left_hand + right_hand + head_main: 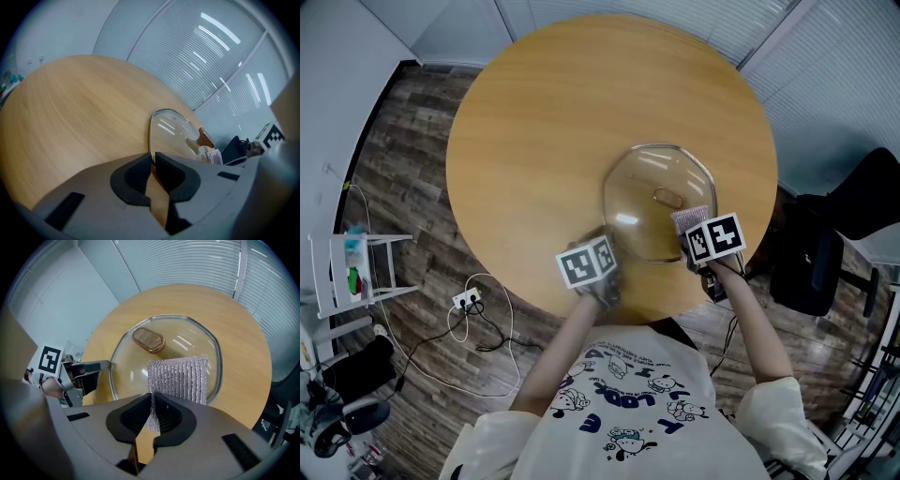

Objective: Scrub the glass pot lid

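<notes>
The clear, metal-rimmed glass pot lid lies on the round, pale wooden worktop, towards the edge nearest the person, with its oval brown knob facing up. The left tool has its two dark jaws brought together on the lid's near rim; in the left gripper view the thin metal edge runs straight into the narrow slit between them, though whether that side of the lid is lifted off the wood cannot be told. The right tool is clamped on the lower edge of a silvery, ribbed mesh scouring pad; the pad stands out beyond the jaws and lies over the glass, just beside the knob and apart from it. From the head view the two tools sit at opposite sides of the lid — the left at its near-left rim, the right at its near-right rim — each with its marker cube turned up towards the camera; the person's forearms reach in from a white shirt printed with blue cartoon figures. Around the worktop is a dark wood-plank floor; a white power strip with trailing cables lies on it to the left, and a black chair stands to the right. Pale slatted blinds fill the wall beyond the worktop in both gripper views.
</notes>
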Demonstrator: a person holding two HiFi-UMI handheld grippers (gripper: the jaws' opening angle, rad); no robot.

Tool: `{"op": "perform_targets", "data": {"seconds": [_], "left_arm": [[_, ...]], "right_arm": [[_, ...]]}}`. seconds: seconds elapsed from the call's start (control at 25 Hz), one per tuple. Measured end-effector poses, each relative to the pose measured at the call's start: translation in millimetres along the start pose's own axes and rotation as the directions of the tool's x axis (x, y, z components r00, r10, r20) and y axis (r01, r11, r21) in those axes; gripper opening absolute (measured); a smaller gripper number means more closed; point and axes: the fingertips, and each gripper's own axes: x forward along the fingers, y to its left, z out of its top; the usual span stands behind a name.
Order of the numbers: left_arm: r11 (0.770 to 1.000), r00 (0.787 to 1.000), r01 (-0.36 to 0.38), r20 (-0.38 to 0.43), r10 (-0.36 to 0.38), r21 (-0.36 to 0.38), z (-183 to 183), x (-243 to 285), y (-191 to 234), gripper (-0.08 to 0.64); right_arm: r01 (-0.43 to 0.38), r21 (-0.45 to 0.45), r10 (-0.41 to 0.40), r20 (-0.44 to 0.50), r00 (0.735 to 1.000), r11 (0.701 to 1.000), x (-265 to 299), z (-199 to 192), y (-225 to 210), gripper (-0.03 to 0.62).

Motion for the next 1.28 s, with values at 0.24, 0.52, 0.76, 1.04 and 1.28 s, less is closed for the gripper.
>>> {"op": "perform_targets", "data": {"seconds": [0.24, 0.52, 0.76, 1.04, 1.28], "left_arm": [[1.0, 1.0, 0.002, -0.001, -0.002, 0.002, 0, 0, 0, 0.037], [1.0, 1.0, 0.002, 0.0, -0.002, 0.001, -1, 0, -1, 0.037], [1.0, 1.0, 0.002, 0.0, -0.002, 0.002, -1, 0, 0, 0.037], [1.0, 1.0, 0.005, 0.0, -0.005, 0.0, -1, 1, 0, 0.037], [1.0, 1.0, 0.006, -0.002, -0.006, 0.003, -1, 1, -1, 0.037]], "right_arm": [[-0.013, -0.006, 0.013, 0.002, 1.0, 1.0, 1, 0, 9, 0.048], [-0.034, -0.026, 0.035, 0.005, 0.999, 0.999, 6, 3, 23, 0.046], [-0.048, -0.048, 0.048, 0.004, 0.999, 0.998, 10, 7, 37, 0.046], [-0.063, -0.064, 0.064, 0.005, 0.998, 0.996, 15, 13, 51, 0.046], [-0.07, -0.069, 0.071, 0.002, 0.997, 0.995, 16, 16, 56, 0.046]]}}
